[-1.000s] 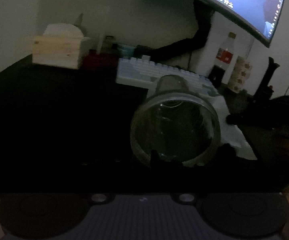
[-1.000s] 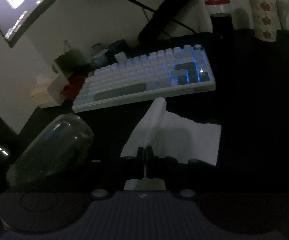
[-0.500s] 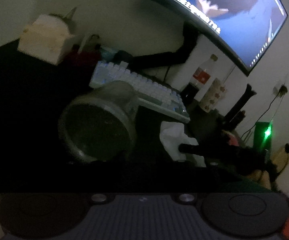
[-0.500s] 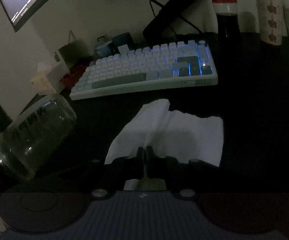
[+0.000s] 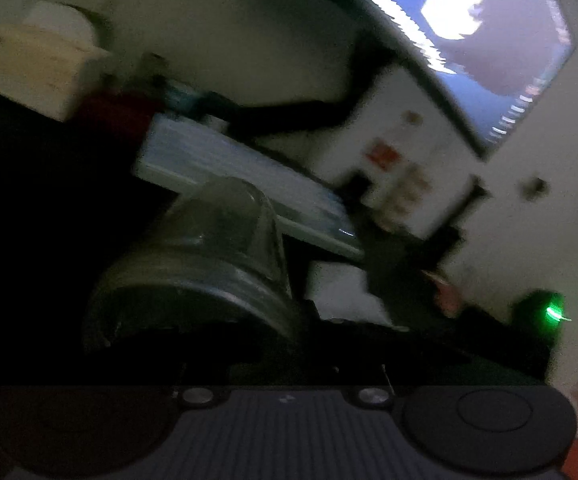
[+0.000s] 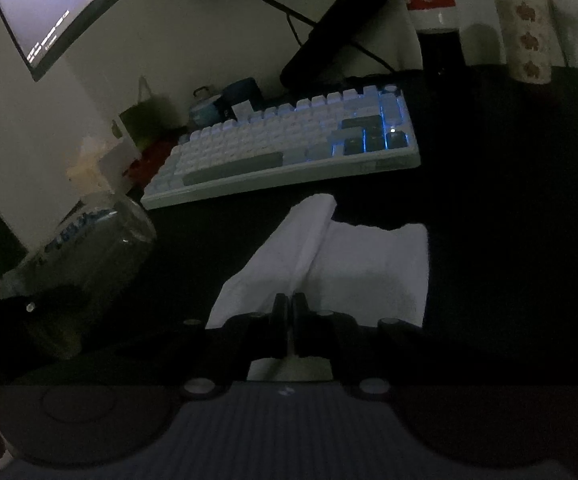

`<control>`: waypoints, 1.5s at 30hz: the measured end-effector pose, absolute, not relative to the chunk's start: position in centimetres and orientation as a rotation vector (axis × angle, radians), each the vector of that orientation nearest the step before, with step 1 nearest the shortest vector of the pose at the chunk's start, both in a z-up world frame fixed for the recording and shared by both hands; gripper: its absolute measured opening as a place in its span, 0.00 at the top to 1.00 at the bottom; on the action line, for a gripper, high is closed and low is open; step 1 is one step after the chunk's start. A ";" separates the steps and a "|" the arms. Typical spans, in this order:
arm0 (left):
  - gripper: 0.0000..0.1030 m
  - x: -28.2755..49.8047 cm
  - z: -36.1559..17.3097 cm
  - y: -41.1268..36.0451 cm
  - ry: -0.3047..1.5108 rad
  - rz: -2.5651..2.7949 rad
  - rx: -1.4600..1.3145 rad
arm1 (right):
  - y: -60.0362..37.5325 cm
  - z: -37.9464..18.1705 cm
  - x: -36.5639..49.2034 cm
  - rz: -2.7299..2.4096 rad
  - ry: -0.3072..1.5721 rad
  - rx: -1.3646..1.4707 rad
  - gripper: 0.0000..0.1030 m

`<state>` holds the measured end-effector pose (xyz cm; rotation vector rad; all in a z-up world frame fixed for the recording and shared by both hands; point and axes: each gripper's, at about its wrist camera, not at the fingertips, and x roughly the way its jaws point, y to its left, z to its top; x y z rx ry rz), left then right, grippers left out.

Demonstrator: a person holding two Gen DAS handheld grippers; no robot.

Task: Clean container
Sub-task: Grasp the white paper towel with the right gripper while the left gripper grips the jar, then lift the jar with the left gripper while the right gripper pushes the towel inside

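A clear glass jar (image 5: 217,248) hangs tilted over the dark desk, its mouth toward my left gripper (image 5: 281,336). The jaws are closing on the jar's rim; the picture is blurred and the fingertips are dark. The right wrist view shows the same jar (image 6: 89,248) at the left, with a dark finger of the left gripper (image 6: 29,304) at its lower edge. My right gripper (image 6: 289,300) is shut on a fold of a white tissue (image 6: 369,264), which spreads over the desk in front of it. The tissue (image 5: 341,292) lies just right of the jar.
A white backlit keyboard (image 6: 289,148) lies behind the tissue. A curved monitor (image 6: 49,8) on a black stand hangs above it. A wooden tissue box (image 5: 37,72) stands at the back left, a cola bottle (image 6: 433,12) and a patterned roll (image 6: 525,24) at the back right.
The left view has swung and blurred; the jar, first seen mouth-on, now shows its side. In the right view the jar has come nearer the tissue. The right gripper keeps the tissue.
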<state>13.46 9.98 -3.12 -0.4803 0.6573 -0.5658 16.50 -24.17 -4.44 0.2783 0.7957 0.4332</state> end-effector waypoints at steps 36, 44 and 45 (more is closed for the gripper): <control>0.69 8.2 -4.1 6.3 0.609 -0.635 -0.215 | -18.8 2.4 12.4 0.643 0.611 0.218 0.75; 0.69 8.0 -4.1 6.0 0.610 -0.620 -0.215 | -16.9 1.9 11.5 0.702 0.589 0.201 0.75; 0.69 8.0 -4.1 6.0 0.610 -0.619 -0.215 | -16.5 1.9 11.0 0.720 0.583 0.180 0.77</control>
